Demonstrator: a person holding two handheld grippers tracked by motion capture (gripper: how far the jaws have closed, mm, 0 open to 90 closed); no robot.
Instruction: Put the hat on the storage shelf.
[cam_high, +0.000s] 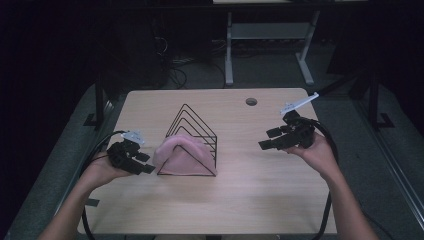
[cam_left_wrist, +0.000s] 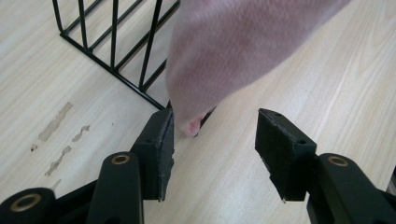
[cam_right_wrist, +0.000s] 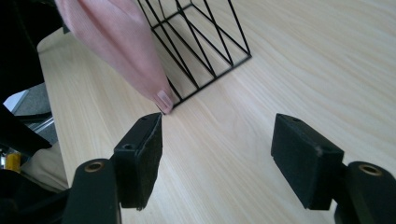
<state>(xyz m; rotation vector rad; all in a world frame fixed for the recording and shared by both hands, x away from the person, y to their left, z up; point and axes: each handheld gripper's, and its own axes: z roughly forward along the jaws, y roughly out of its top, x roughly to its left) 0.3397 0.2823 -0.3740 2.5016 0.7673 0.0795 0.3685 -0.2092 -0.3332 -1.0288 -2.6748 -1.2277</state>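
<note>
Pink cloth (cam_high: 181, 156) lay draped over front wires of black wire rack (cam_high: 192, 142), mid-table (cam_high: 260, 200). Risk, judged: cloth sat loose, could slide off the wire w/ any nudge; rack looked light, could shift or tip if snagged. Left gripper (cam_high: 145, 163) just beside cloth's lower corner, jaws apart, nothing clamped, pad (cam_left_wrist: 161, 149) nearly touching. Right gripper (cam_high: 270, 139) well apart from rack, jaws wide, empty.

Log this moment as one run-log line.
pink cloth: draped over wire rack | left gripper: open beside cloth | right gripper: open, apart
</note>
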